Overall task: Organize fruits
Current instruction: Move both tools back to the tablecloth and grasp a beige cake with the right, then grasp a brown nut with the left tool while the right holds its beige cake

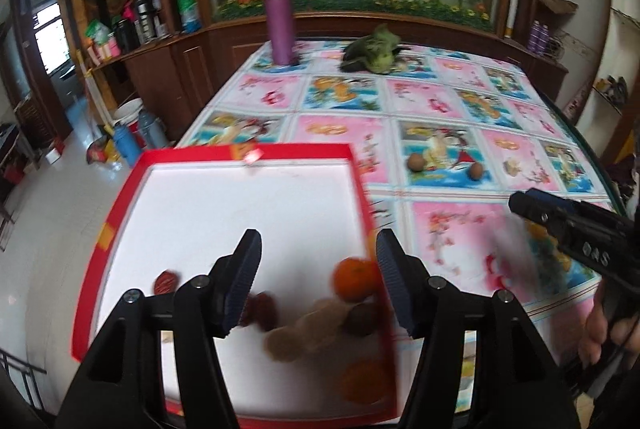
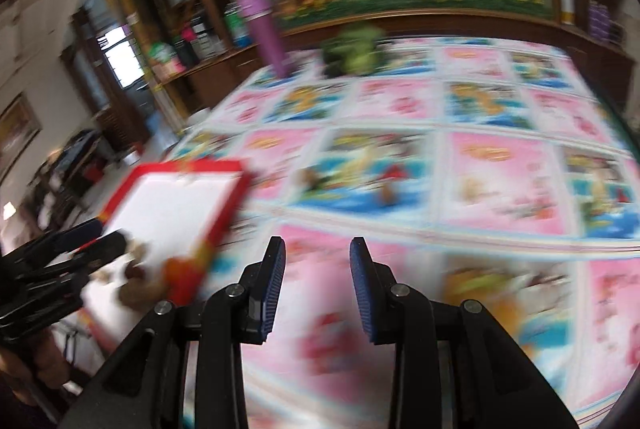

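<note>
Fruit gathering looks part done — oranges and brown fruit sit at the near right corner of the red-rimmed tray under the wide, empty left gripper, so next the narrower, empty right gripper should reach the 2 brown fruits left mid-table.

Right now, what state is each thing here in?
Left hand-held gripper: open, empty, above the box.
Right hand-held gripper: open, empty, over the tablecloth.
Red box: lidless, fruit gathered at its near end.
Two small brown fruits: loose on the tablecloth.
Purple flask: upright, capped.
</note>
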Available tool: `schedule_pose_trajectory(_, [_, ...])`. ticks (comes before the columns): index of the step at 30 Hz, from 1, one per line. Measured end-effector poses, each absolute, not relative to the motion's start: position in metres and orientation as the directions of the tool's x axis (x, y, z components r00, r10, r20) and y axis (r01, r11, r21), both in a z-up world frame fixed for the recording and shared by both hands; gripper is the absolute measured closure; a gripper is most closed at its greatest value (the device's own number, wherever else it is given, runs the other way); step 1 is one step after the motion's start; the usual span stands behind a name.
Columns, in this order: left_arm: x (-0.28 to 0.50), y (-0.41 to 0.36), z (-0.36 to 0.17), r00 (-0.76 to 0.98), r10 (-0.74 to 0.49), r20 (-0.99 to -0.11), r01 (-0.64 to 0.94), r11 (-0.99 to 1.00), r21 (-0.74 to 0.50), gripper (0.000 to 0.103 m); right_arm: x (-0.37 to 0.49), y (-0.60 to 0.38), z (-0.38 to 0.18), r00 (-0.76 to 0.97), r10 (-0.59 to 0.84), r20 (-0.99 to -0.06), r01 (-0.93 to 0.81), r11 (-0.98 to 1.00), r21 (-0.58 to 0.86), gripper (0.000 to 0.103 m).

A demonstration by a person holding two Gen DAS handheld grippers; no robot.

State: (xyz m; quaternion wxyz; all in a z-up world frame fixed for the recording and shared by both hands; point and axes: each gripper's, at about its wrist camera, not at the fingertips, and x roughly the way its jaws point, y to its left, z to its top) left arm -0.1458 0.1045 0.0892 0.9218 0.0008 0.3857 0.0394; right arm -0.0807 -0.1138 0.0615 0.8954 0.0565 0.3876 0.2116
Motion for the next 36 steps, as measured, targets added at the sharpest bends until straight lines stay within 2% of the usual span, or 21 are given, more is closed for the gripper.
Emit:
schedule_pose_trajectory(7, [-0.098, 0.042, 0.086, 0.671, -0.025, -0.741, 0.069, 0.997, 0.030, 0.042, -0.020, -0.172, 0.041, 0.593, 0.273, -0.757, -0.179, 0.962, 0.207, 0.070])
schedule_pose_trajectory(16, [-0.059, 0.010, 0.068, 0.621, -0.026, -0.783, 0.099, 0.994, 0.045, 0.042, 0.014, -0.163, 0.026, 0.561, 0.298, -0.772, -0.206, 0.954, 0.218, 0.070])
schedule_pose_trajectory(22, [-0.045, -0.004, 0.058, 0.600, -0.023, -0.800, 0.118, 0.991, 0.060, 0.042, 0.023, -0.157, 0.016, 0.567, 0.261, -0.781, -0.201, 0.964, 0.175, 0.070])
schedule_pose_trajectory(26, [-0.032, -0.016, 0.049, 0.582, -0.029, -0.812, 0.127, 0.990, 0.056, 0.042, 0.019, -0.157, 0.016, 0.588, 0.238, -0.773, -0.216, 0.967, 0.134, 0.079])
schedule_pose_trajectory(36, [-0.001, -0.041, 0.031, 0.565, -0.032, -0.824, 0.140, 0.989, 0.057, 0.043, 0.020, -0.174, 0.015, 0.570, 0.296, -0.767, -0.203, 0.955, 0.218, 0.079])
